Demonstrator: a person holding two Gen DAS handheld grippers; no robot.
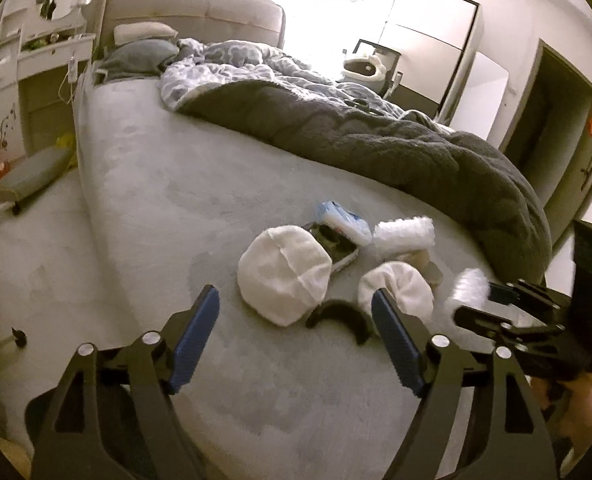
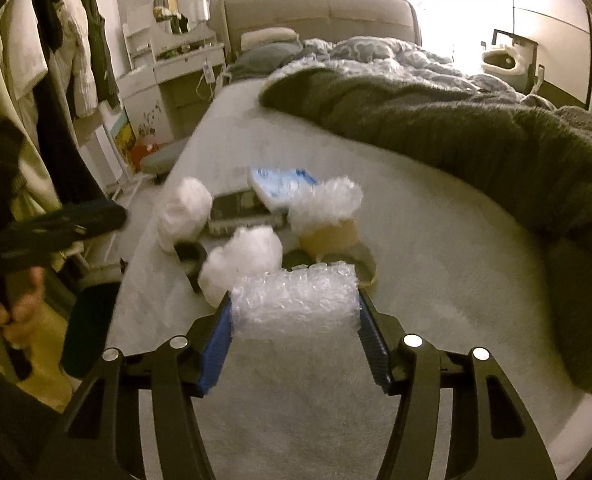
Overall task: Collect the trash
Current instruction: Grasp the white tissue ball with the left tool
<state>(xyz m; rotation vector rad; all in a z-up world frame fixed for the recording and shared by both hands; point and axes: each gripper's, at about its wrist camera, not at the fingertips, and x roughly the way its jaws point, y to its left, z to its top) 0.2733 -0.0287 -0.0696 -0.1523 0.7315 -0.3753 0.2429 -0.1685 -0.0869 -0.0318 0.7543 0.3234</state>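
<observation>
Between our right gripper's (image 2: 295, 309) blue pads sits a roll of bubble wrap (image 2: 293, 300), pinched from both sides and held just above the pale bed cover (image 2: 436, 264). Just beyond it lie a white wad (image 2: 241, 258), a second piece of bubble wrap (image 2: 326, 200) on a tan tape roll (image 2: 330, 238), and a blue-and-white packet (image 2: 281, 182).

Our left gripper (image 1: 296, 312) hangs over the same bed with its jaws spread wide and nothing between the pads. A dark curved piece (image 1: 338, 314) lies just ahead of its gap, with a large white wad (image 1: 283, 276) beside the left finger and a smaller one (image 1: 396, 290) partly hidden behind the right finger.

We cannot make out what the flat boxy thing (image 1: 336, 246) under the packet is. Motion blurs the wrap in the right gripper as the left camera sees it, and a dark blanket (image 1: 376, 136) covers the far side of the bed.
</observation>
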